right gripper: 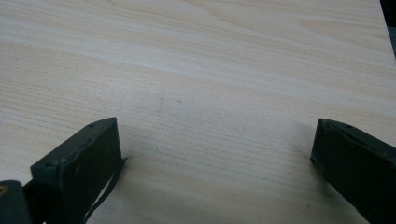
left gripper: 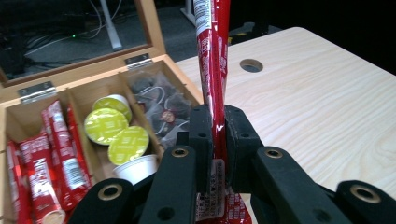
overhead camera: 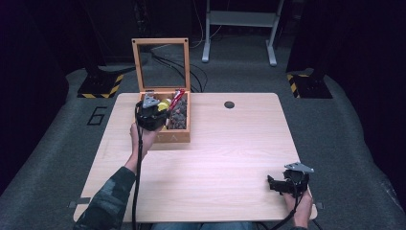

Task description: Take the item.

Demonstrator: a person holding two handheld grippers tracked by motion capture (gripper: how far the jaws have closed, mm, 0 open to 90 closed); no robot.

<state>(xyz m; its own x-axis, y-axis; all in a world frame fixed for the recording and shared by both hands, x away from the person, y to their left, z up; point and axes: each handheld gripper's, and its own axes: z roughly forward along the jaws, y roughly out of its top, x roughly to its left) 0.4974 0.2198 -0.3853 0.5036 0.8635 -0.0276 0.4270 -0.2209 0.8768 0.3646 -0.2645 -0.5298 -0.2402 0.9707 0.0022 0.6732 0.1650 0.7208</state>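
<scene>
Red stick sachet (left gripper: 212, 60) stands upright, pinched between the pressed-together jaws of the left tongs (left gripper: 215, 128), its top rising past them. Just left of those tongs sits the open wooden box (left gripper: 140, 70): yellow-green capsules (left gripper: 112, 130) lie in the middle compartment, more red sachets (left gripper: 51, 154) beyond them to the left, dark tea bags (left gripper: 159, 100) in the compartment nearest the held sachet. Well apart, the right tongs (right gripper: 217, 154) rest spread wide over bare table (right gripper: 210, 70).
</scene>
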